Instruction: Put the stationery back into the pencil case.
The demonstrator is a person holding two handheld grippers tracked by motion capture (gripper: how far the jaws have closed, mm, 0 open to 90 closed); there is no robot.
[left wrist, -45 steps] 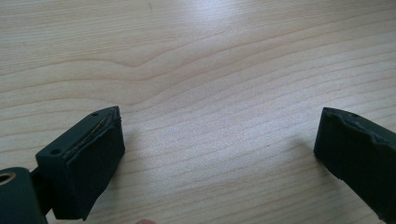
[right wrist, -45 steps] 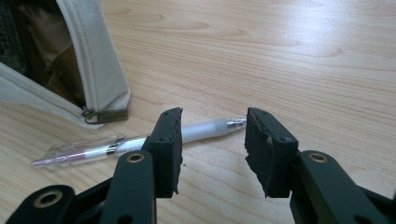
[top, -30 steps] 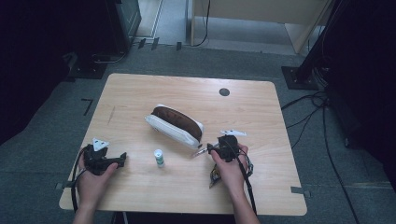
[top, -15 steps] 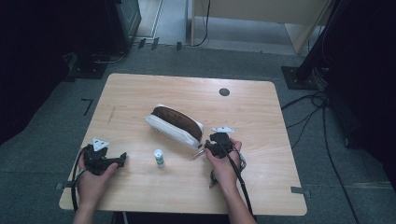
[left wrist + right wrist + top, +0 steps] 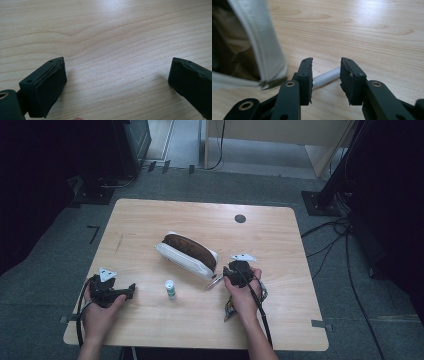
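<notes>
My right gripper (image 5: 325,75) has just been closing its jaws around a silver pen-like tube (image 5: 327,76) lying on the table (image 5: 150,220) beside the open white pouch (image 5: 186,254); a gap remains on one side. My left gripper (image 5: 117,77) rests wide open on bare wood.

A light wooden table (image 5: 150,220) is being lit from above. It is being surrounded by grey carpet (image 5: 50,270), with black cables (image 5: 345,250) trailing at the right.

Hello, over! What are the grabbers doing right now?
Left hand-held gripper open, nothing between. Right hand-held gripper closing around white tube, pads not pressing yet. Open pouch close beside it.
</notes>
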